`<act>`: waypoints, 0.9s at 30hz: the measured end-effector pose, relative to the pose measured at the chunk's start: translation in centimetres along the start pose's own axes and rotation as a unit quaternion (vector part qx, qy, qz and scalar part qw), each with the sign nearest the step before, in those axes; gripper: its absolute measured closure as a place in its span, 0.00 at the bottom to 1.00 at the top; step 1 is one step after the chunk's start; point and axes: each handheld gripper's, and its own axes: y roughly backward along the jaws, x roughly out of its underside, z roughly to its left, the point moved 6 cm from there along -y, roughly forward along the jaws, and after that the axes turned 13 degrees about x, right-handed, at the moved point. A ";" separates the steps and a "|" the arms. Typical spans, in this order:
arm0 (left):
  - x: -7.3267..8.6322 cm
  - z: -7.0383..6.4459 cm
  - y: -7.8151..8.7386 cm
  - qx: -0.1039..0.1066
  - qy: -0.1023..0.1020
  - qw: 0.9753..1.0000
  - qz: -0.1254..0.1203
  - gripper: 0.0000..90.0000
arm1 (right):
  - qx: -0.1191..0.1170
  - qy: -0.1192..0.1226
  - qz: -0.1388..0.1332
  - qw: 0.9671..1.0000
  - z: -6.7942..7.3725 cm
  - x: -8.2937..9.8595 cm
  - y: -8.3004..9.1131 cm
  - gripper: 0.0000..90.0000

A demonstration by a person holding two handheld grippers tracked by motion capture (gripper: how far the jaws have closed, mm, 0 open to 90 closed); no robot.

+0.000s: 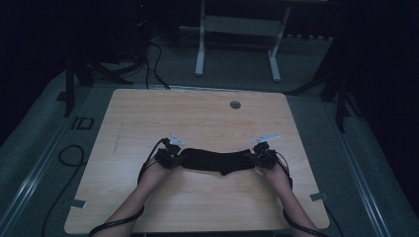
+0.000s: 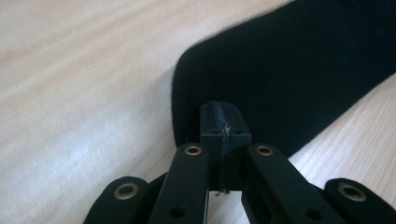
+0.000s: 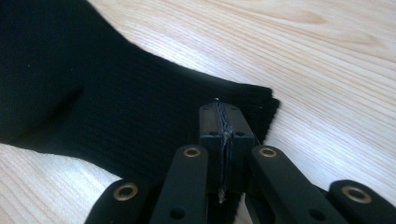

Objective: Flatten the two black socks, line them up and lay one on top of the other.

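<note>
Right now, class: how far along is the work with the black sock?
Done: the black sock lies stretched flat on the table. In hand: the left claw pinches its rounded end, the right claw its cuff. Left: any folding, since no fold shows yet.

Far half of table (image 1: 197,106): being left open, with only a flush grommet (image 1: 235,104) set into it.
Middle band: being blocked by the black sock (image 1: 215,160), stretched between left gripper (image 1: 170,153) and right gripper (image 1: 259,153).
Near edge: being crossed by forearms and cables.
Side margins: being kept passable.
</note>
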 end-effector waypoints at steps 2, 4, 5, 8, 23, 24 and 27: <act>0.4 0.2 0.3 -0.005 0.005 1.000 -0.004 1.00 | -0.002 0.006 -0.003 1.000 0.4 -0.4 -0.6 0.98; 0.6 0.2 0.5 -0.011 0.003 1.000 -0.003 1.00 | 0.002 0.009 -0.004 1.000 0.7 -0.7 -0.8 0.98; 0.6 0.2 0.5 -0.011 0.003 1.000 -0.003 1.00 | 0.002 0.010 -0.006 1.000 0.8 -0.8 -0.9 0.98; 0.8 0.3 0.7 -0.013 0.005 1.000 -0.006 1.00 | 0.000 0.009 -0.008 1.000 1.0 -1.0 -1.0 0.98; -0.4 -1.5 3.4 0.009 -0.022 0.998 -0.066 0.46 | -0.026 0.016 -0.044 0.999 1.8 -2.4 1.5 0.45; -0.4 -1.5 3.4 0.009 -0.022 0.998 -0.066 0.40 | -0.026 0.016 -0.044 0.999 1.8 -2.4 1.5 0.45; -0.1 -1.2 3.4 0.012 -0.003 0.997 -0.071 0.24 | -0.027 0.019 -0.050 0.998 1.6 -2.4 2.0 0.31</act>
